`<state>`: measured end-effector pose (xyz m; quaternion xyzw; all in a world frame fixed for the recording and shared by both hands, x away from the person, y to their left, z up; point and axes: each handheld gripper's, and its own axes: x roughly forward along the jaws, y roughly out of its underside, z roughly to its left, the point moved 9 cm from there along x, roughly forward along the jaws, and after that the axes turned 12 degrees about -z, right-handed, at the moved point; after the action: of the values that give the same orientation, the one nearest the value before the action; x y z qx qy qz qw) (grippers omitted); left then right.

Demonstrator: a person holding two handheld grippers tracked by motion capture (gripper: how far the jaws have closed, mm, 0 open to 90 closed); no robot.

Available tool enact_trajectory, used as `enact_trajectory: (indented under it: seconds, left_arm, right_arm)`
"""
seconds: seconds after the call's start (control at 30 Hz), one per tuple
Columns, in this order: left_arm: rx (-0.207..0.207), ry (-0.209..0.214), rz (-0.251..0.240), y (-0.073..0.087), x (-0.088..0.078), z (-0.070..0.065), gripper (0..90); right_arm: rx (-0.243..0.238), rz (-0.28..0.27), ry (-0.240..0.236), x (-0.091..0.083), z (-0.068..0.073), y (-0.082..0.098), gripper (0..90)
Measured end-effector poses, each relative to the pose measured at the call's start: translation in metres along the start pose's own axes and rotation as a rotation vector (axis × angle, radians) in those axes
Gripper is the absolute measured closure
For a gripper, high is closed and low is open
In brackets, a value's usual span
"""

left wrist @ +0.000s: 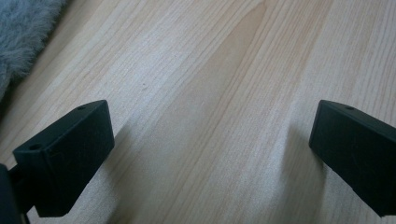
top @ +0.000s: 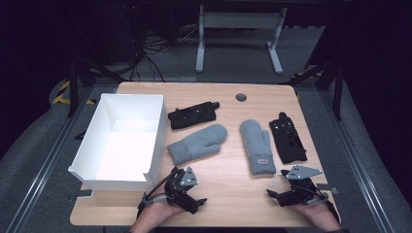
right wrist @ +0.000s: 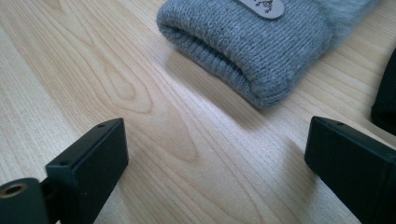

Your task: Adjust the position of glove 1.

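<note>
Two grey mittens lie mid-table, one [top: 198, 143] slanting left, the other [top: 257, 145] pointing away with a label on its cuff. Beyond them lie two black gloves, one [top: 193, 115] behind the left mitten and one [top: 287, 138] at the right. My left gripper [top: 187, 188] rests low near the front edge, open, with bare wood between its jaws [left wrist: 210, 140] and a fuzzy mitten edge [left wrist: 21, 32] at the upper left. My right gripper [top: 287, 188] is open too [right wrist: 215, 154], just short of the labelled mitten's cuff [right wrist: 252, 51].
A white open box [top: 154, 141] stands on the table's left side, hanging a little over the edge. A round grey grommet [top: 241, 97] sits near the far edge. A black glove's edge [right wrist: 385, 102] shows at the right of the right gripper view.
</note>
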<state>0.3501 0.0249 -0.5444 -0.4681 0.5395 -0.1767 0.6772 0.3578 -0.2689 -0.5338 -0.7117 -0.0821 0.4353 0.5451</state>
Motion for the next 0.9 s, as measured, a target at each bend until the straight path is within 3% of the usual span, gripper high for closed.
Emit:
enact_trajectory:
  seconds: [0.2,0.4,0.9]
  left_arm:
    - [0.021,0.028,0.005,0.002,-0.002,0.001,0.4]
    - [0.037,0.041,0.008,0.003,-0.004,0.002,0.2]
    - [0.050,0.054,0.007,0.004,-0.005,0.004,0.1]
  right_arm:
    - [-0.004,0.019,-0.004,0.001,0.000,-0.001,5.5]
    - [-0.019,0.060,-0.010,-0.001,0.001,-0.004,11.8]
    - [-0.003,-0.024,0.002,0.003,-0.007,-0.037,18.7]
